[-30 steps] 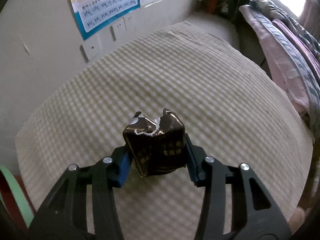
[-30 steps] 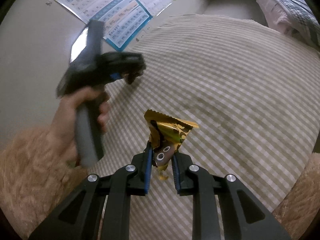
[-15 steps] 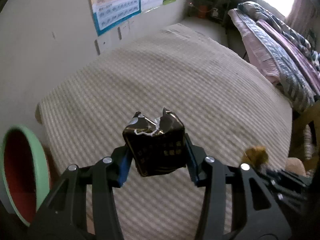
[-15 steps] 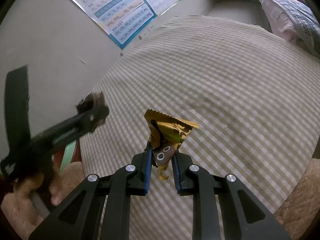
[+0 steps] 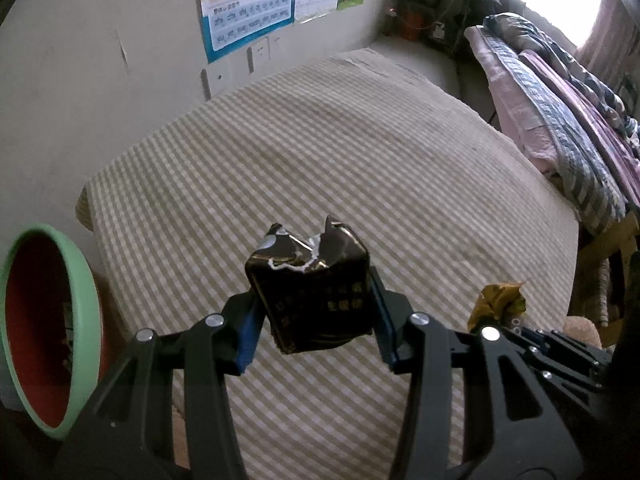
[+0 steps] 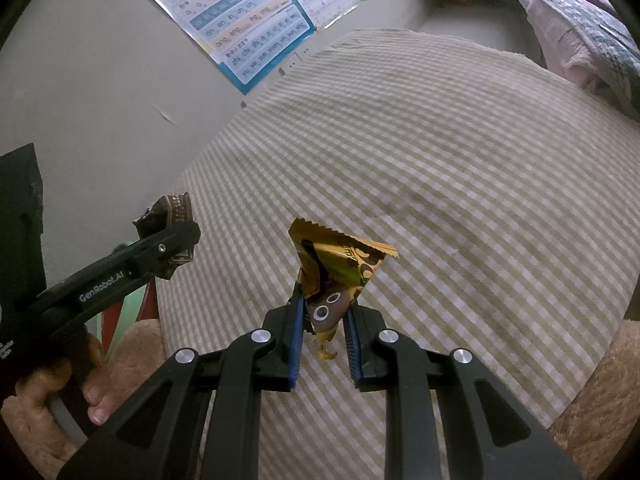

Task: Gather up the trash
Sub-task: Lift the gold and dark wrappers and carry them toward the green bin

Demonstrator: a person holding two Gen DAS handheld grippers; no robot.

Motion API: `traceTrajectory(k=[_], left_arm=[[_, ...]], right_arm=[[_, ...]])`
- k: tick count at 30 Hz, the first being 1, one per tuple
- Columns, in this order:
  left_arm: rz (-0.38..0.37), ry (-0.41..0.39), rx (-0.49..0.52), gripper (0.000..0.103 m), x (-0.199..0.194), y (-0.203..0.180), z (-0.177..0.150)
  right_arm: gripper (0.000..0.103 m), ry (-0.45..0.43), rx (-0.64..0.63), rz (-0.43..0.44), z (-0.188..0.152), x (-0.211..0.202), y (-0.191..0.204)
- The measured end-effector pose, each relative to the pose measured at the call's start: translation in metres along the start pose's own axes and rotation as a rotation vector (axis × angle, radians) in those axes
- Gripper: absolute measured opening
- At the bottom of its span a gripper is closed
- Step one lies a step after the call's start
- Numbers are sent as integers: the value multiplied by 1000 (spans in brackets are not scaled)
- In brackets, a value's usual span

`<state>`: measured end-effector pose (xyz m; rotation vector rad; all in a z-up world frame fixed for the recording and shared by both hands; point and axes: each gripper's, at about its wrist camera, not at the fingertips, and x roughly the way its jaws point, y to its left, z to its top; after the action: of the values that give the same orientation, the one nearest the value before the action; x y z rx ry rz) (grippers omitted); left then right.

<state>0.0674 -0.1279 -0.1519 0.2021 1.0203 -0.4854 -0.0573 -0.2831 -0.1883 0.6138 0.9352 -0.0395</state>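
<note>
My left gripper [image 5: 314, 316] is shut on a crumpled dark brown wrapper [image 5: 312, 292] with gold print, held above the checked tablecloth [image 5: 320, 152]. It also shows in the right wrist view [image 6: 168, 228] at the left. My right gripper [image 6: 323, 312] is shut on a gold snack wrapper [image 6: 340, 264] with cartoon eyes, held above the cloth; it also shows in the left wrist view [image 5: 498, 304] at the lower right. A bin with a green rim and red inside [image 5: 86, 300] stands at the table's left edge.
A wall with letter posters [image 5: 248, 8] runs behind the table. A bed with striped and pink blankets [image 5: 560, 112] lies at the right. A wooden chair part [image 5: 608, 240] is by the table's right edge. My fuzzy sleeve [image 6: 136, 344] is low left.
My left gripper has swung left and back with the brown wrapper, bringing the green-rimmed bin into view. The right gripper holds the gold wrapper nearly still and now shows beside the left one.
</note>
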Motion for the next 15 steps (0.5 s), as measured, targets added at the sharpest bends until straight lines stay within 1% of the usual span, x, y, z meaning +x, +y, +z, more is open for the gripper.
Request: traceTrajectory(k=[7,15], left_arm=[[-6,2,-11,45,-2,4,-1],[10,22,-35,45,4,10,-1]], right_arm=[[19,0,-27,-5,0,2,2],[19,17,0,16,2,6,-4]])
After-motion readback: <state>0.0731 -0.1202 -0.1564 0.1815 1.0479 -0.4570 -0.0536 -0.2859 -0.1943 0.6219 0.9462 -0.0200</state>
